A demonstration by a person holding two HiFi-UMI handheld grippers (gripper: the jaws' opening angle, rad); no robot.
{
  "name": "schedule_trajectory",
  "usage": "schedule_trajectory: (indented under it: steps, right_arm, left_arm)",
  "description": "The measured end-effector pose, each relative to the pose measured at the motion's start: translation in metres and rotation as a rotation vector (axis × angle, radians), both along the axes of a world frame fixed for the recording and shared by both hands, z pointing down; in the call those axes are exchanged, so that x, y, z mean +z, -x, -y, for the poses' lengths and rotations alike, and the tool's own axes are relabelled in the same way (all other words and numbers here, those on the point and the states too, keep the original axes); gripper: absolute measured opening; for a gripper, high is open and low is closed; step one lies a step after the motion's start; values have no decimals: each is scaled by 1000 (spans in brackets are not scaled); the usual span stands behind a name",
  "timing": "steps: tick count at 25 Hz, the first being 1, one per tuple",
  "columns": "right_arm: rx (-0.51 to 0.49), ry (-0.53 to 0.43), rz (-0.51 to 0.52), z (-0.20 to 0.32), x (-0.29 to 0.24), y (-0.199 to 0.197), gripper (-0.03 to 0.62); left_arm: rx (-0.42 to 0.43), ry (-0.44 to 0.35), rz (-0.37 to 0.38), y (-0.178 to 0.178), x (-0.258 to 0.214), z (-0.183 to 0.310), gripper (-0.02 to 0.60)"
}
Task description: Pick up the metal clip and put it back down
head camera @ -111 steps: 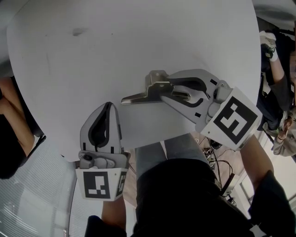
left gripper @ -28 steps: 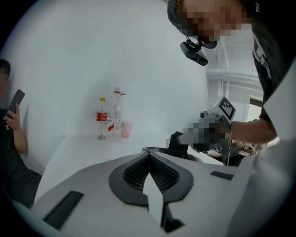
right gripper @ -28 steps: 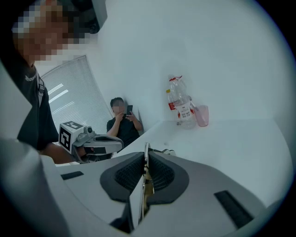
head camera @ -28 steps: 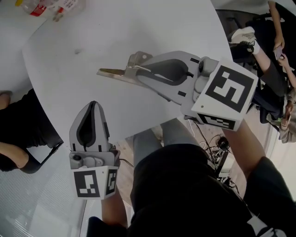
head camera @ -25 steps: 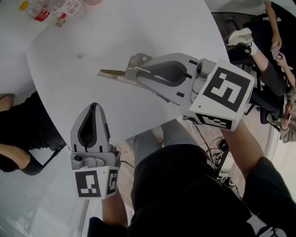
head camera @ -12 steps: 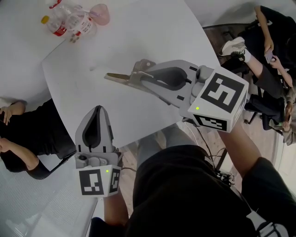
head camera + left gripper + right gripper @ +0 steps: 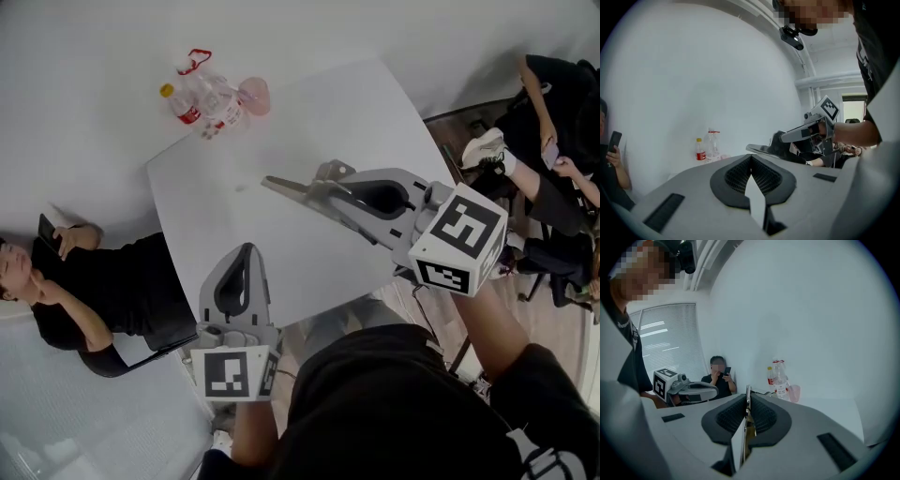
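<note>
Right gripper (image 7: 330,185) was clamped on the metal clip (image 7: 286,186) – jaws nearly together, the thin metal pinched between the black pads. In the right gripper view the clip showed edge-on in the slit between the pads. Its flat, pointed end stuck out beyond the jaw tips, toward the left of the head view. The clip was held in the air over the white surface (image 7: 337,112), not touching it.

Left gripper (image 7: 246,251) was lower in the head view, near the surface's near edge and well apart from the clip. Its jaws were closed tip to tip with nothing between them.

At the far corner of the surface stood a cluster of plastic bottles (image 7: 199,98) with a pink cup (image 7: 254,95) just beside them. A seated person in black (image 7: 103,286) was left of the surface – holding a phone. Other seated people (image 7: 548,178) were at the right edge.
</note>
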State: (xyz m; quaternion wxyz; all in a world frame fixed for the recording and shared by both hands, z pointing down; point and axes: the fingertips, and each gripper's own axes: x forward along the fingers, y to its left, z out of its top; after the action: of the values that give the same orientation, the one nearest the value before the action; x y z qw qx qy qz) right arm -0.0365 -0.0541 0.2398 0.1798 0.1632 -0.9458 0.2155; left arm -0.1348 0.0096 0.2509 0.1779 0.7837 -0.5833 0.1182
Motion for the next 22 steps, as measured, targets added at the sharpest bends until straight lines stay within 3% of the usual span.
schedule_trajectory:
  steps: [13, 18, 22]
  right_arm:
    - [37, -108, 66, -12, -52, -5, 41]
    - [66, -103, 79, -44, -75, -14, 41]
    - [89, -161, 122, -18, -96, -18, 41]
  left_arm:
    - [-52, -128, 75, 31, -54, -5, 21]
    - [-41, -105, 53, 30, -61, -37, 21]
    - [-52, -166, 37, 30, -74, -26, 21]
